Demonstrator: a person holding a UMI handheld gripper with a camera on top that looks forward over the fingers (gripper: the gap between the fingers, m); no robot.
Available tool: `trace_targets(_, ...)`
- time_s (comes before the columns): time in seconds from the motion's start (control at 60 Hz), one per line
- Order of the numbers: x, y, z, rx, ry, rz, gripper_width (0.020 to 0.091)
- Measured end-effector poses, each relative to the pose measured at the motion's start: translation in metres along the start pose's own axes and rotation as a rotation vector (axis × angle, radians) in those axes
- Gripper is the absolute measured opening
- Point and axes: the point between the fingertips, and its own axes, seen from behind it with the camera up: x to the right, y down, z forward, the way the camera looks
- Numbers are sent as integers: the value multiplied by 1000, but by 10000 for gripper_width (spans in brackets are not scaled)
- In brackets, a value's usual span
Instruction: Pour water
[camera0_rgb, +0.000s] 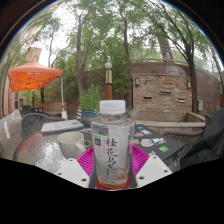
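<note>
The gripper (111, 168) pinches a capped water bottle (111, 143) between its pink pads, raised above the table (40, 150), and tipping it capped would likely pour nothing.

We see the bottle (112, 145): clear glossy plastic, smooth, with a matt white plastic cap (112, 106) and a paper-looking label (111, 157). It sits between the gripper (112, 165) fingers; their pads (87, 160) are matt magenta with a ribbed, rubbery look. The table (38, 150) reads as glossy glass. Far wall (160, 92) is rough brick.
</note>
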Motion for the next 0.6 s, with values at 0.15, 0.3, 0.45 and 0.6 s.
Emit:
trace_targets(0.15, -2, 2, -1, -15, 1, 1, 530)
trace_targets(0.3, 4, 35, -29, -157, 99, -5, 845)
trace_targets(0.45, -14, 26, -56, -216, 159, -17, 842)
trace_targets(0.6, -22, 7, -99, -286, 255, 60, 835)
